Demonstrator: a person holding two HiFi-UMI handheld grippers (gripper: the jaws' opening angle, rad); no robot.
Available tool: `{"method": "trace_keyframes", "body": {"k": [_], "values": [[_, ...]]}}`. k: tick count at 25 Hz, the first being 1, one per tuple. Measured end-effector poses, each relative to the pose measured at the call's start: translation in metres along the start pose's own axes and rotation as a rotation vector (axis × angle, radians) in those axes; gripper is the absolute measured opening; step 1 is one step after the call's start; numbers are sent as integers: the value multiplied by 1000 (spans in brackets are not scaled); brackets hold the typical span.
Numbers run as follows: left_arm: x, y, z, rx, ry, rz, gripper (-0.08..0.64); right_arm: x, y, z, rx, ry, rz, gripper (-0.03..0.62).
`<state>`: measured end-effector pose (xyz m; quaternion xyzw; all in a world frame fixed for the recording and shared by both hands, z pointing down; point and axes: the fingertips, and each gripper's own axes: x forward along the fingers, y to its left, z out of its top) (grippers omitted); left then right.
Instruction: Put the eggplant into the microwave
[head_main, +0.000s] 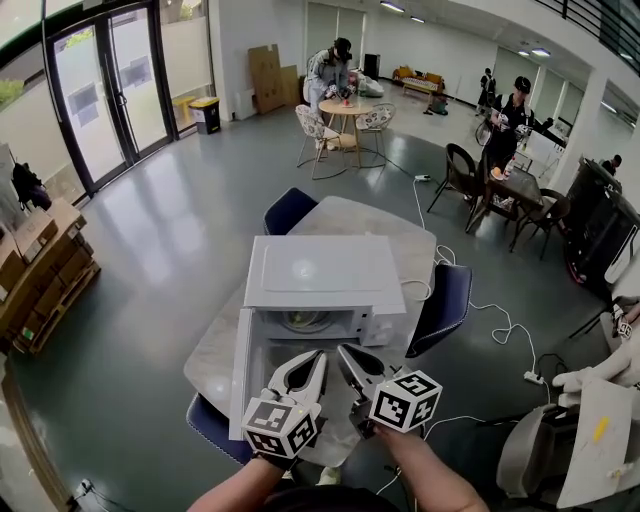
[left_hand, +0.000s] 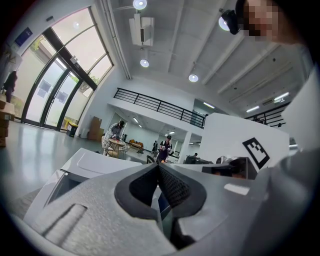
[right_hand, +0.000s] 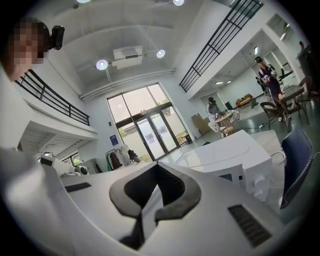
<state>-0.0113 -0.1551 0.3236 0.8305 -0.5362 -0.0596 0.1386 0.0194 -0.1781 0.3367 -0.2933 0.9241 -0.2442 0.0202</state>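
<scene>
A white microwave (head_main: 325, 272) stands on the pale table (head_main: 400, 235), its door (head_main: 243, 368) swung open to the left. Inside the cavity I see only the round glass turntable (head_main: 303, 321). No eggplant shows in any view. My left gripper (head_main: 318, 358) and right gripper (head_main: 343, 352) hang side by side just in front of the open cavity, above the table's near edge. Both are shut with nothing between the jaws. The left gripper view shows its gripper (left_hand: 159, 165) shut, with the microwave (left_hand: 95, 161) ahead. The right gripper (right_hand: 157, 165) is also shut, and the microwave (right_hand: 235, 150) lies to its right.
Blue chairs stand at the table's far side (head_main: 290, 210), right side (head_main: 443, 300) and near left (head_main: 215, 425). A white cable (head_main: 500, 320) trails over the floor at right. A gloved hand (head_main: 580, 378) and a chair lie at far right. People sit at distant tables.
</scene>
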Motion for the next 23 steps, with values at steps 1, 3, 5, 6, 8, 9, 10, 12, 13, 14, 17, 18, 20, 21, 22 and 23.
{"method": "trace_keyframes", "body": {"k": [1,3,5,6,8,9,10,12,13,14,17,18,20,21,22,23], "values": [[0,-2,1,3,-1,0,8,-1,0,1,-3,0,1,2],[-1,-5,3,8,-6,1,8,-3,2,2,-7,-2,6,2],[-2,-7,6,12,-12,5,8,-4,3,3,-8,-3,12,2],[-2,-8,6,13,-14,6,8,-4,4,3,-6,-3,15,2],[-4,-9,6,17,-16,9,8,-5,5,1,-2,-1,19,2],[-6,-10,7,19,-18,10,8,-6,6,0,0,-1,21,2],[-7,-10,8,21,-19,12,8,-6,7,0,1,0,23,2],[-10,-11,9,24,-23,15,8,-7,9,-1,1,1,27,2],[-11,-11,10,25,-25,17,8,-7,10,-1,1,1,29,2],[-12,-11,11,26,-27,18,8,-7,11,-2,0,1,30,2],[-15,-10,12,27,-31,20,8,-7,15,-2,-1,2,34,2],[-16,-11,12,28,-31,20,8,-7,16,-2,-1,2,35,2],[-18,-12,12,28,-31,20,8,-7,18,-3,-1,4,36,2],[-19,-12,12,29,-31,21,8,-8,19,-3,-1,4,36,2],[-20,-13,12,29,-30,21,8,-8,20,-4,-1,4,37,2],[-21,-13,12,30,-30,21,8,-9,21,-4,-1,4,37,2]]}}
